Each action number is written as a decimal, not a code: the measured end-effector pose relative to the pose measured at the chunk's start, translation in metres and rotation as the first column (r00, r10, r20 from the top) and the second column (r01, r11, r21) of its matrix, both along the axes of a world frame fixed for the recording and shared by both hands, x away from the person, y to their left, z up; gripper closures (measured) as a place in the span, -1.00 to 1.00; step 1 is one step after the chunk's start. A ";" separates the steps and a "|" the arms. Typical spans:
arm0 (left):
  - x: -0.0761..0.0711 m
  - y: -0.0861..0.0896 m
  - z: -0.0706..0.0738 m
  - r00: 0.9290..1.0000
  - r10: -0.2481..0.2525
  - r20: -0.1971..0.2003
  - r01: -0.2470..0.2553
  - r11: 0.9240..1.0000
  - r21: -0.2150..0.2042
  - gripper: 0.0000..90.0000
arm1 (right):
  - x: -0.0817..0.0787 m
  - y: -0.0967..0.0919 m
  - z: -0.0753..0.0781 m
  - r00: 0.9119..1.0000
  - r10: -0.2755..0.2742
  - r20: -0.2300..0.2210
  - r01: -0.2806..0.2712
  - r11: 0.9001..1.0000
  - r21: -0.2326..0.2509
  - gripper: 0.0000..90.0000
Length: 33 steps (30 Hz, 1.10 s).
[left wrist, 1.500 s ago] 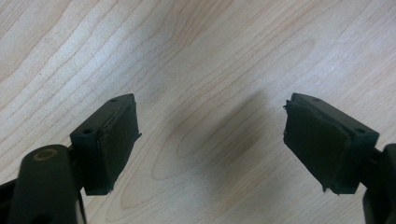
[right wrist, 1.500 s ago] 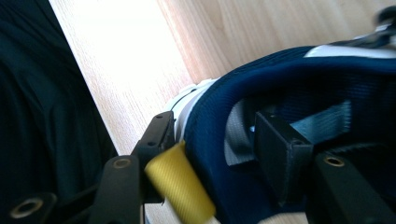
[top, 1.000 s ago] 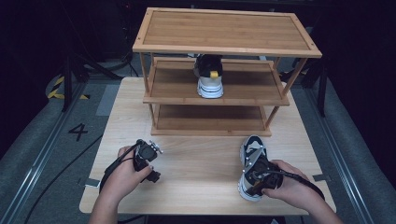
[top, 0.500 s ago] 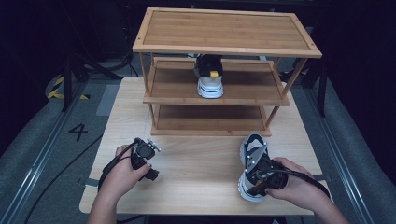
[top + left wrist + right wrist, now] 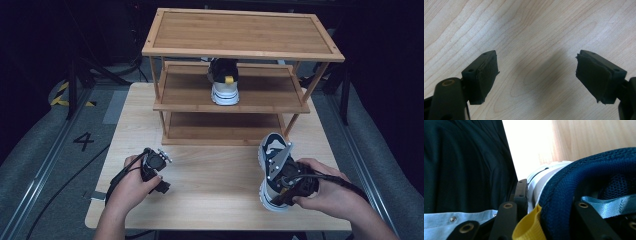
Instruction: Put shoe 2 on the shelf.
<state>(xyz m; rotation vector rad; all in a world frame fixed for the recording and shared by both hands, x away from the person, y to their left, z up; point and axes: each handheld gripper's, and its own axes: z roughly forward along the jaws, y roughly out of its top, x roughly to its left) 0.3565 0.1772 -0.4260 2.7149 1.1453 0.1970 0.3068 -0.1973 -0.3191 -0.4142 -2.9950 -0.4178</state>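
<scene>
A navy and white shoe [image 5: 271, 149] stands on the table [image 5: 210, 200] at the front right, toe toward the rack. My right gripper [image 5: 278, 190] is at its heel. In the right gripper view the shoe's [image 5: 584, 177] padded collar lies between the jaws, one jaw against the white heel outside, the other inside by a pale blue strap, so my right gripper [image 5: 551, 200] is shut on the heel. A yellow pull tab [image 5: 529, 227] shows beside it. My left gripper [image 5: 156, 175] hovers at the front left, open [image 5: 536, 77] over bare wood.
A three-tier wooden rack [image 5: 240, 50] stands at the back of the table. A matching shoe [image 5: 223, 82] sits on its middle shelf, heel toward me. The bottom shelf holds nothing. Dark floor and cables surround the table.
My right hand has settled a little lower onto the shoe's heel. The left hand has barely shifted.
</scene>
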 end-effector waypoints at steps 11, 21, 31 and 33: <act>0.000 0.003 0.001 1.000 0.011 0.001 -0.011 1.000 -0.007 -0.60 | 0.004 0.001 0.041 0.999 0.029 0.023 -0.029 0.999 0.014 0.53; 0.002 0.007 0.001 0.998 0.064 -0.015 -0.064 0.998 -0.003 -0.60 | 0.004 0.006 0.074 0.996 0.055 0.066 -0.055 0.998 -0.002 0.53; -0.001 0.013 -0.001 0.997 0.077 -0.006 -0.077 0.997 -0.014 -0.59 | 0.021 0.010 0.108 0.991 0.087 0.104 -0.089 0.996 0.016 0.53; -0.002 0.014 0.000 0.997 0.075 -0.006 -0.075 0.997 -0.013 -0.59 | 0.028 0.010 0.113 0.990 0.086 0.108 -0.088 0.996 0.011 0.53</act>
